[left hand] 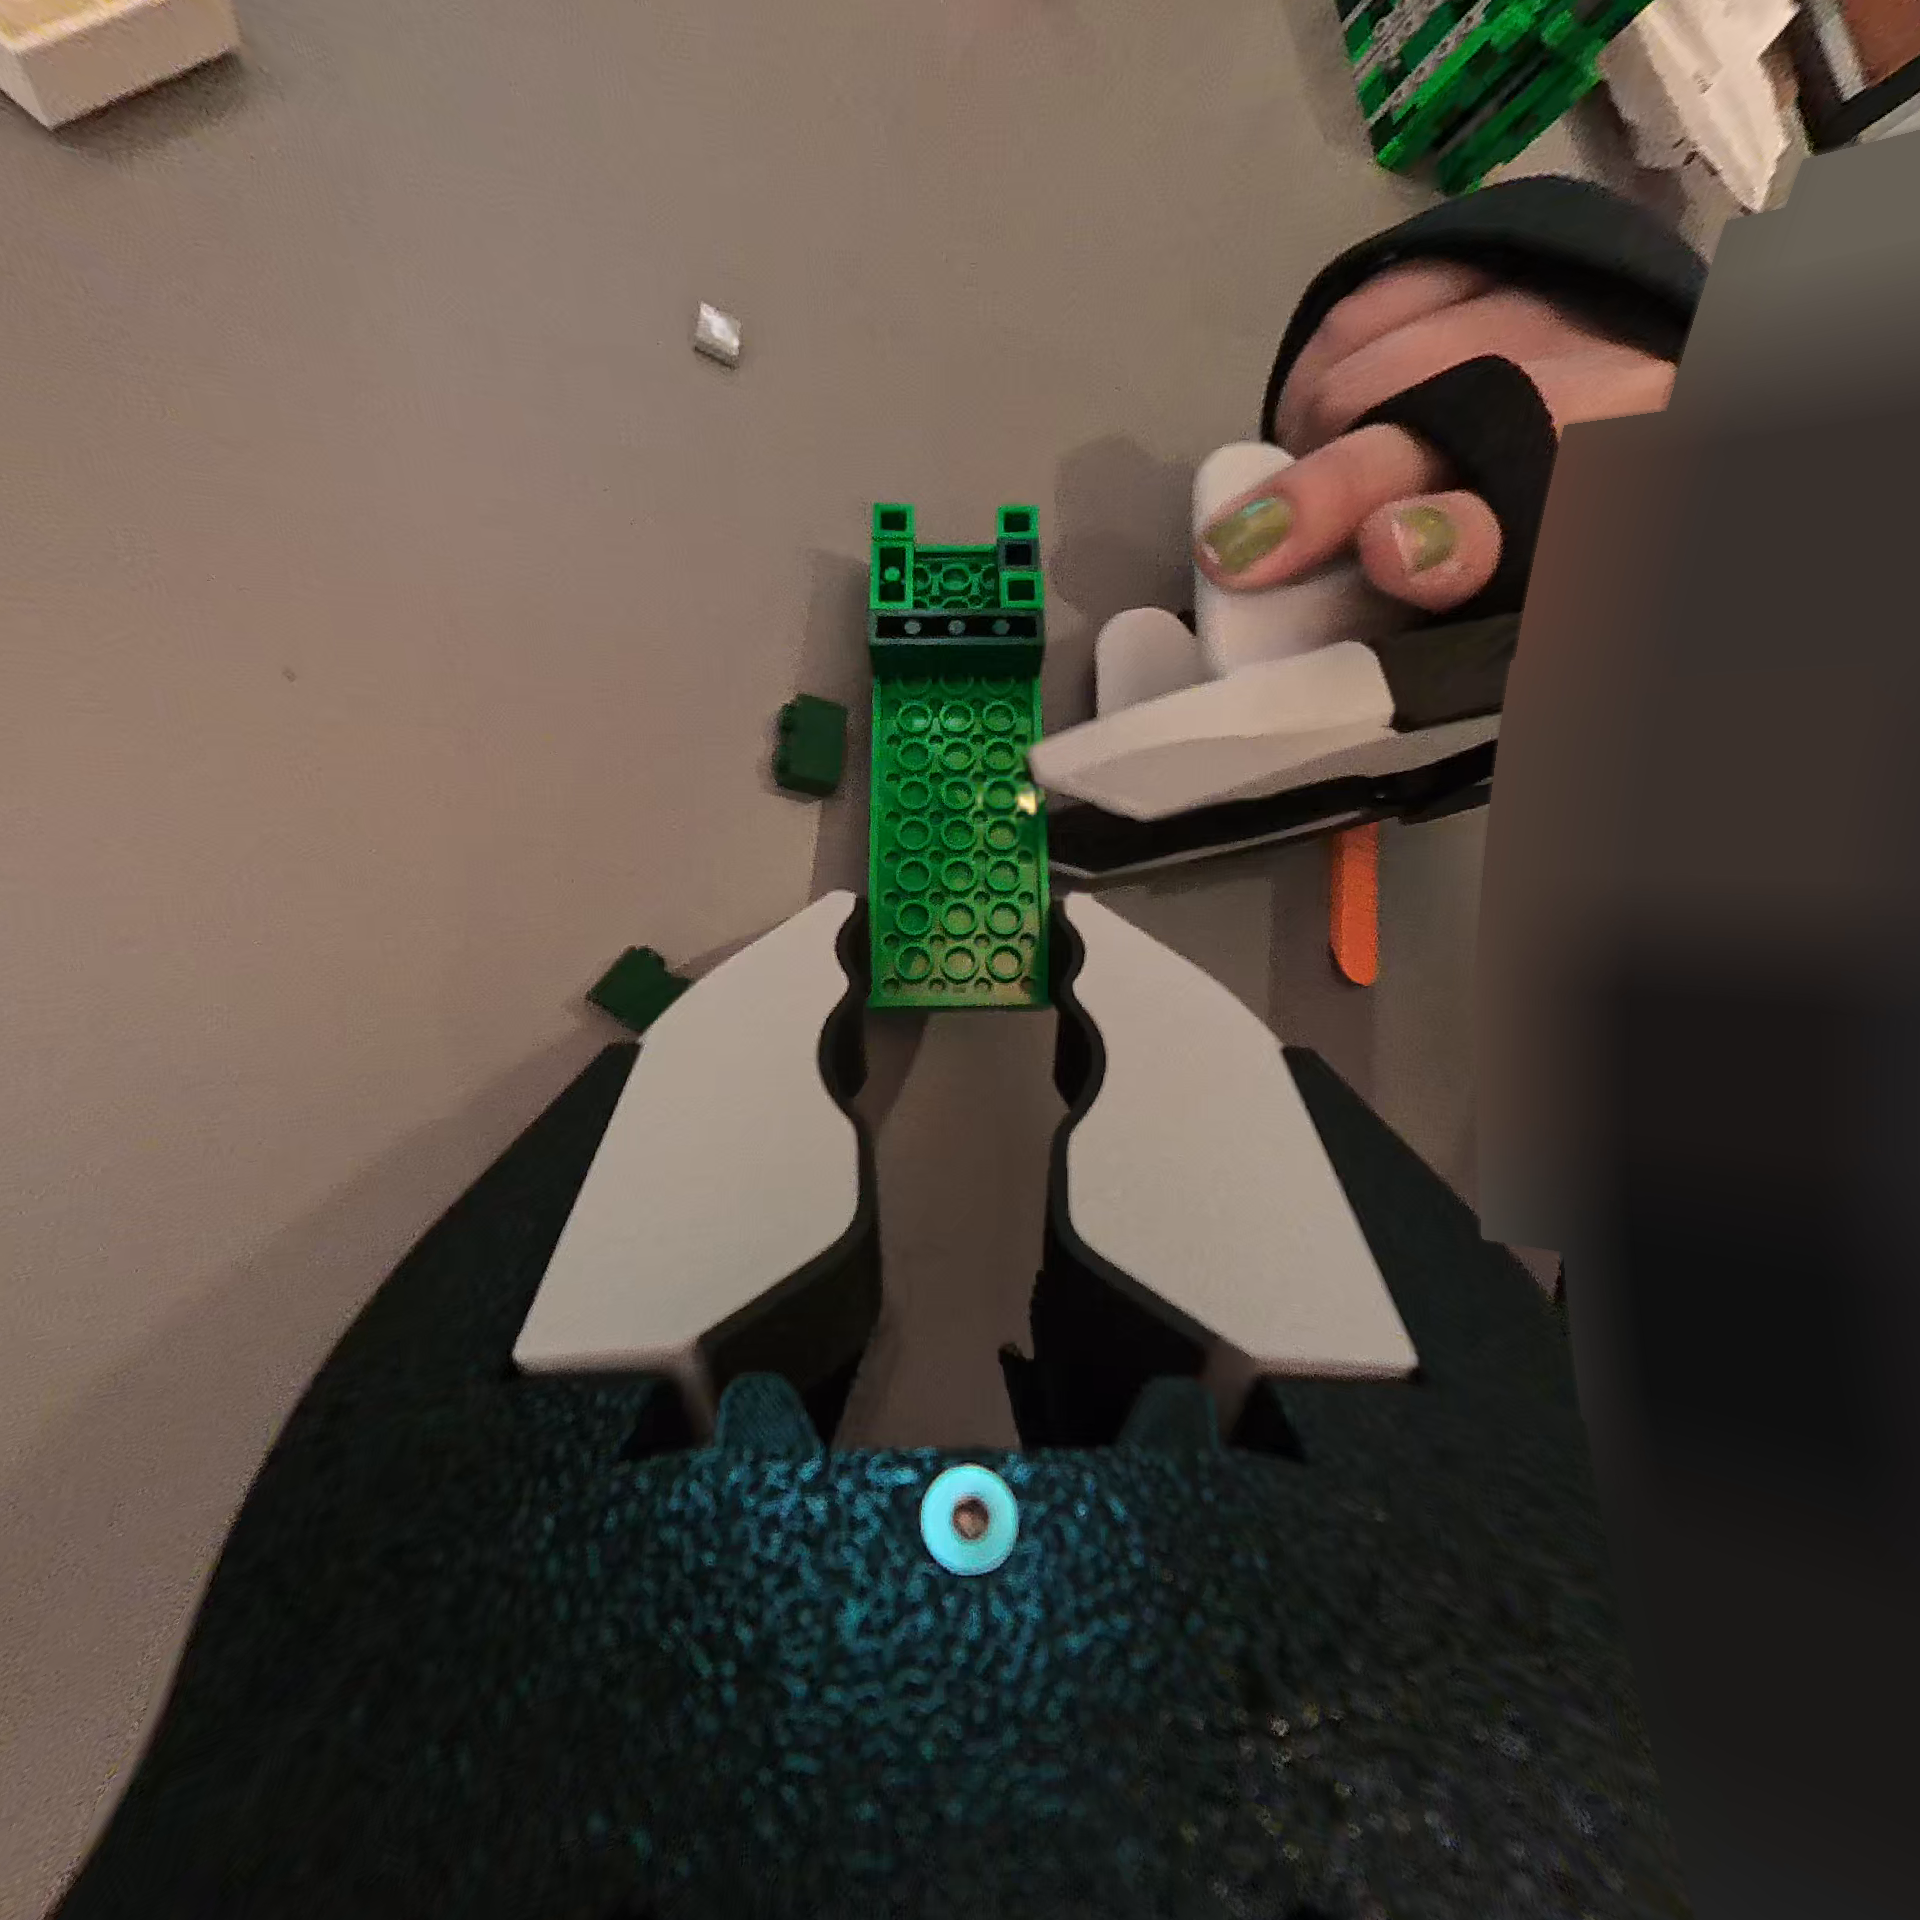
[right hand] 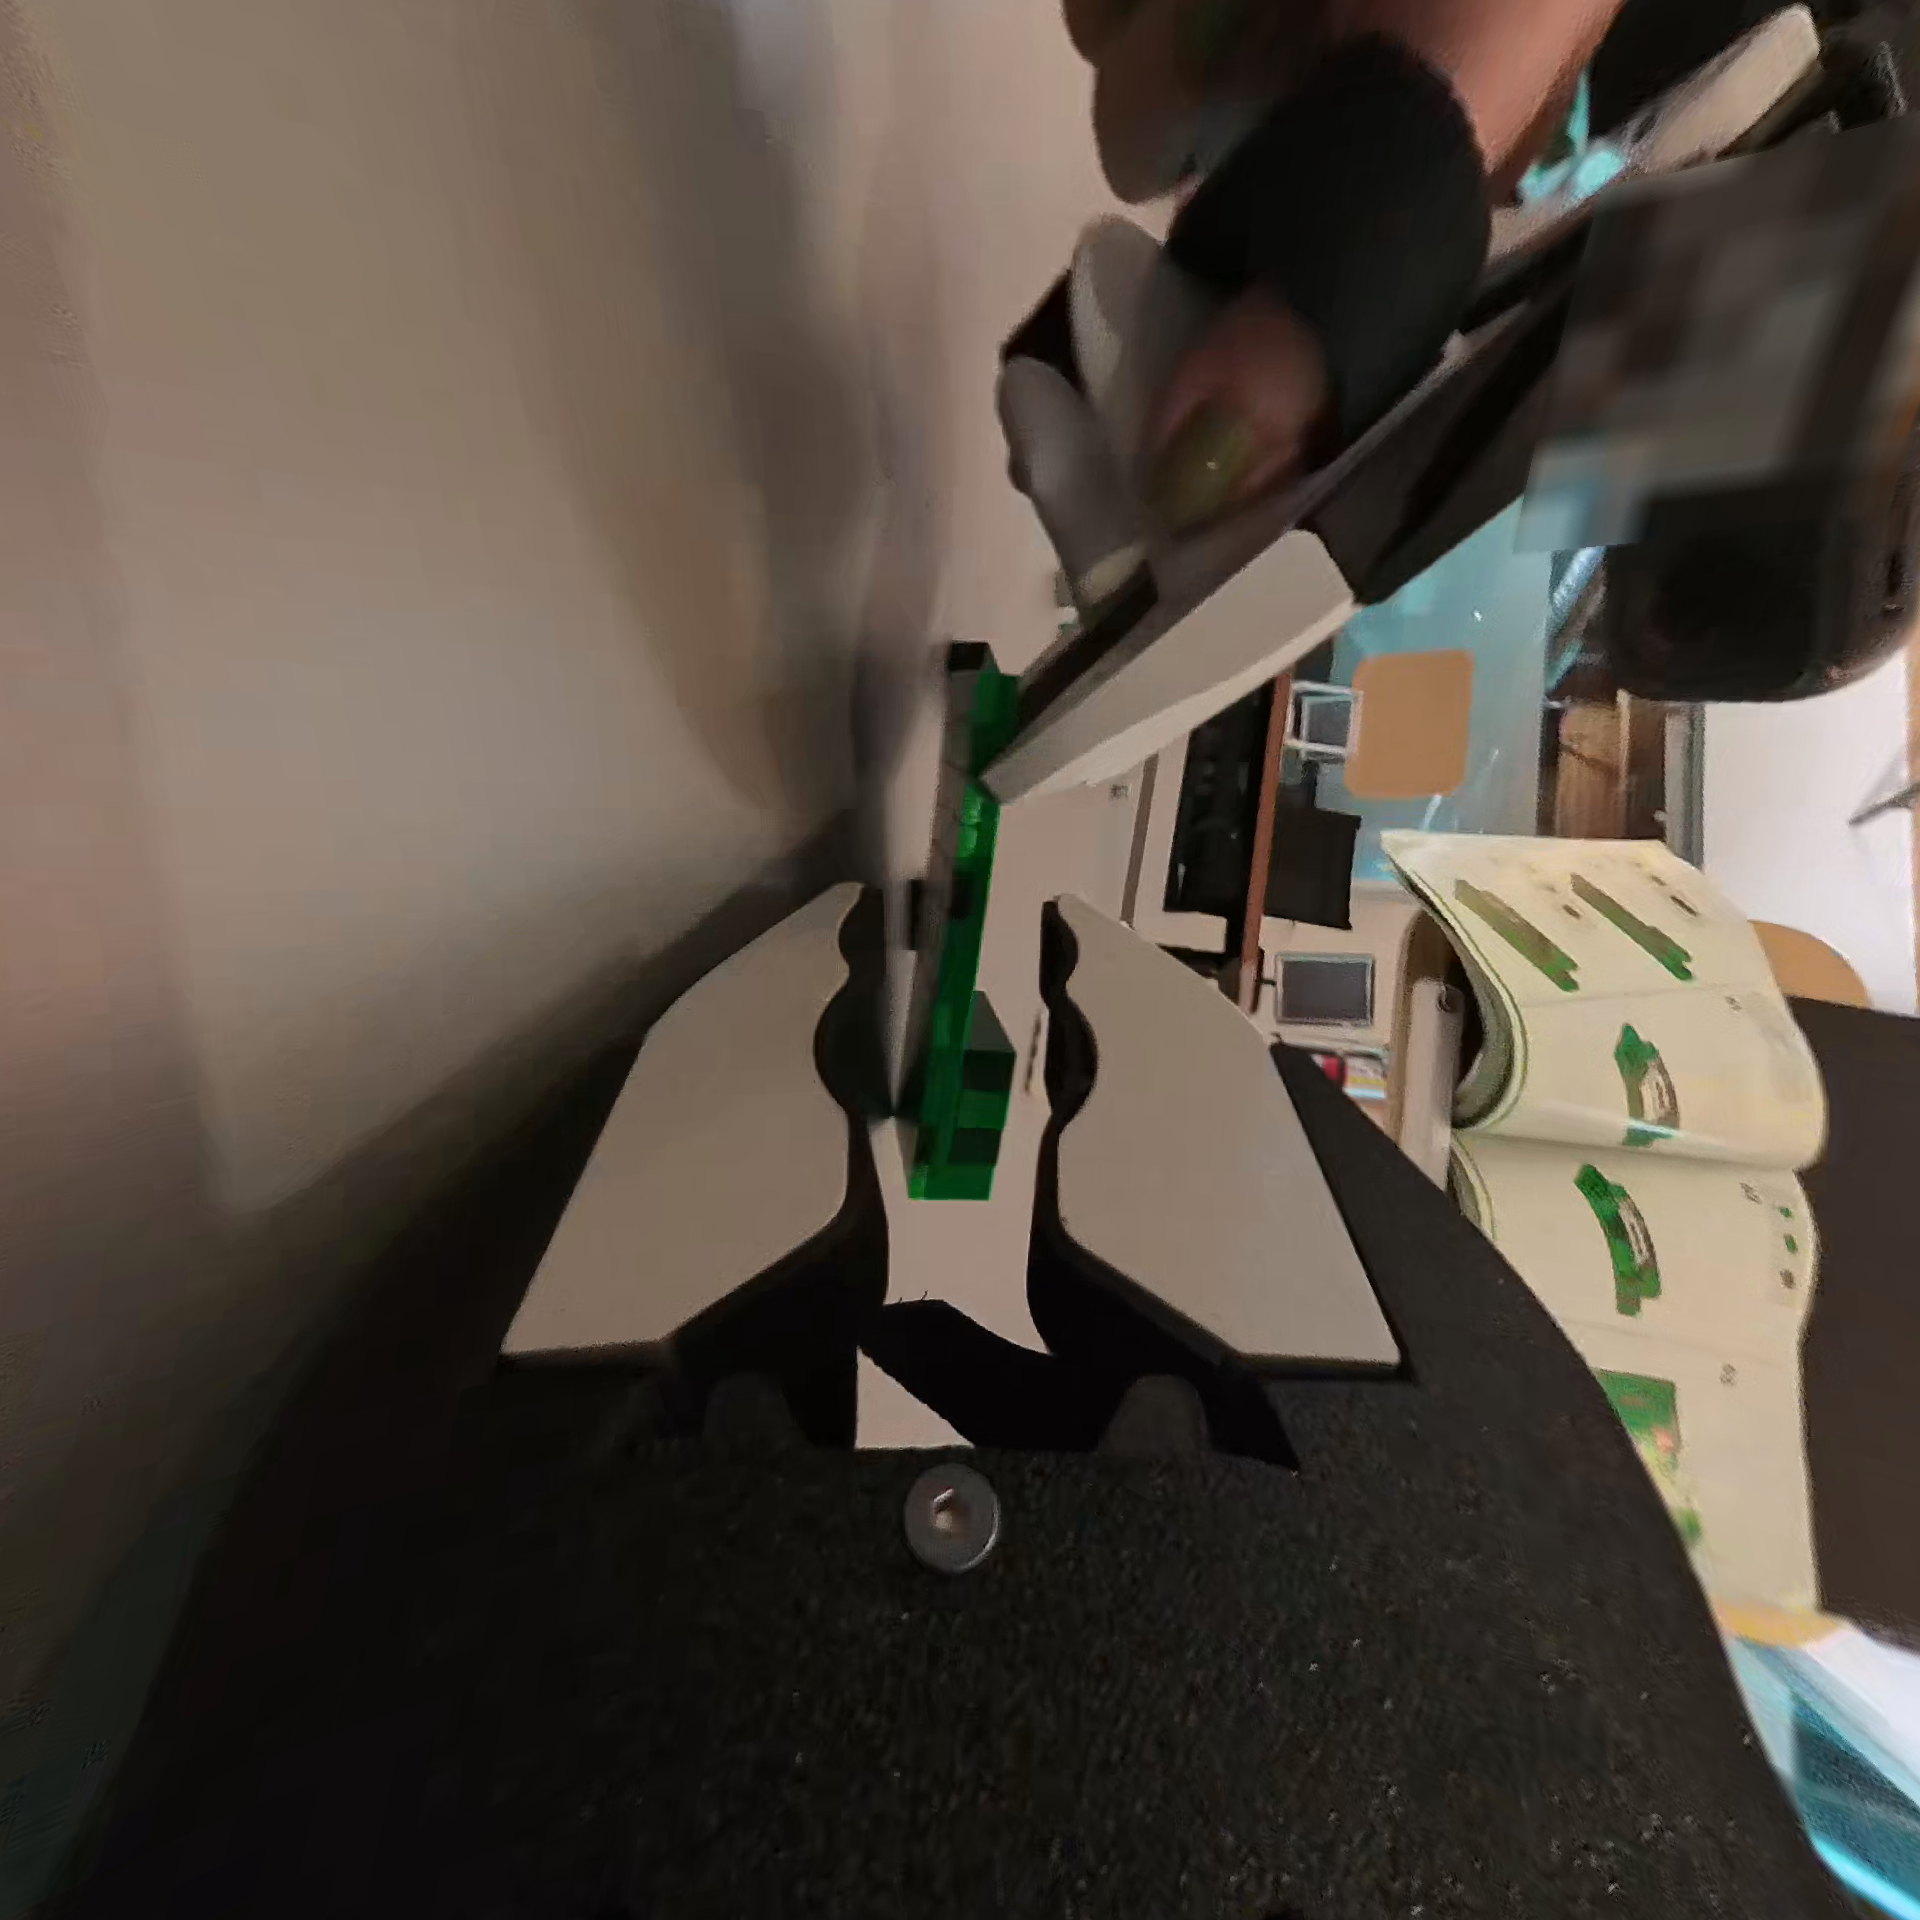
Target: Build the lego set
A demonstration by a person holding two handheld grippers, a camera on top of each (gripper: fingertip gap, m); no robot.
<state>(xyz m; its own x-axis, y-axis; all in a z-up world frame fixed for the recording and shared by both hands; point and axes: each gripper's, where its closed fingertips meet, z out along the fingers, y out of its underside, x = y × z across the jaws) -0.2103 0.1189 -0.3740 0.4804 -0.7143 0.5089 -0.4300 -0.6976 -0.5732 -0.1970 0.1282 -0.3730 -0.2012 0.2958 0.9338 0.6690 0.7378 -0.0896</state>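
A bright green studded plate assembly point(left hand: 956, 831), with green and black bricks at its far end, is held above the grey table. My left gripper point(left hand: 956, 935) is shut on its near end, one finger on each long side. My right gripper point(left hand: 1044, 810) comes in from the right, with its tips at the plate's right edge. In the blurred right wrist view the plate point(right hand: 951, 1039) shows edge-on between my right gripper's point(right hand: 954, 935) fingers. It lies against the left finger, with a gap to the right one. The left gripper's tip point(right hand: 997, 774) meets the plate farther along.
Two dark green bricks point(left hand: 810, 746) point(left hand: 636, 987) and a small white piece point(left hand: 717, 335) lie on the table point(left hand: 364, 623). An orange tool point(left hand: 1356, 914) lies to the right. A green build point(left hand: 1455, 83) stands far right, a white box point(left hand: 94, 52) far left. An open instruction booklet point(right hand: 1621, 1039) is nearby. Less than 4 cm separates the two grippers' tips.
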